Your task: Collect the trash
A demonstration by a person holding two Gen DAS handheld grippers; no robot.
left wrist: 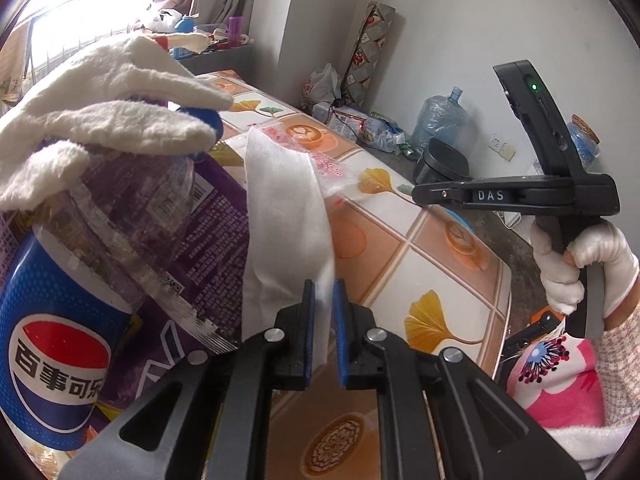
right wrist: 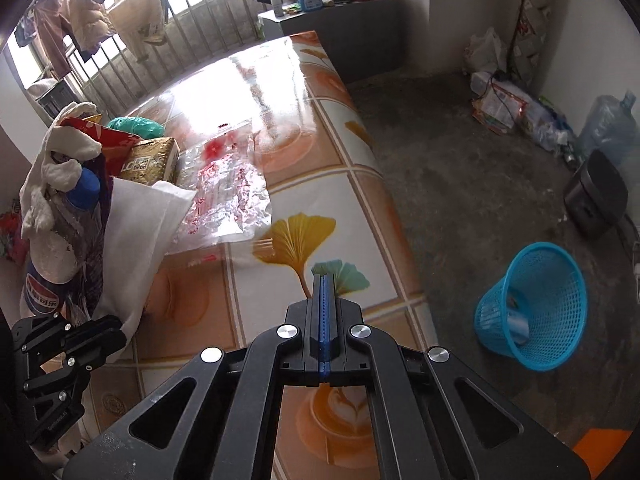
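Observation:
My left gripper (left wrist: 323,300) is shut on the lower edge of a white tissue sheet (left wrist: 286,216), held upright above the table; it also shows in the right wrist view (right wrist: 136,236). Just left of it a white-gloved hand (left wrist: 108,108) holds a Pepsi bottle (left wrist: 52,344) and a purple wrapper (left wrist: 216,232). A clear plastic wrapper with red print (right wrist: 228,196) lies flat on the table. My right gripper (right wrist: 325,284) is shut and empty, above the table's near edge. A blue mesh trash basket (right wrist: 536,312) lies tilted on the floor at right.
The table (right wrist: 360,216) has an orange tile-pattern cloth. A gold box (right wrist: 150,162) and a green bag (right wrist: 134,126) lie at its left. On the floor are a black bin (right wrist: 596,196), a water jug (right wrist: 608,124) and bags by the wall.

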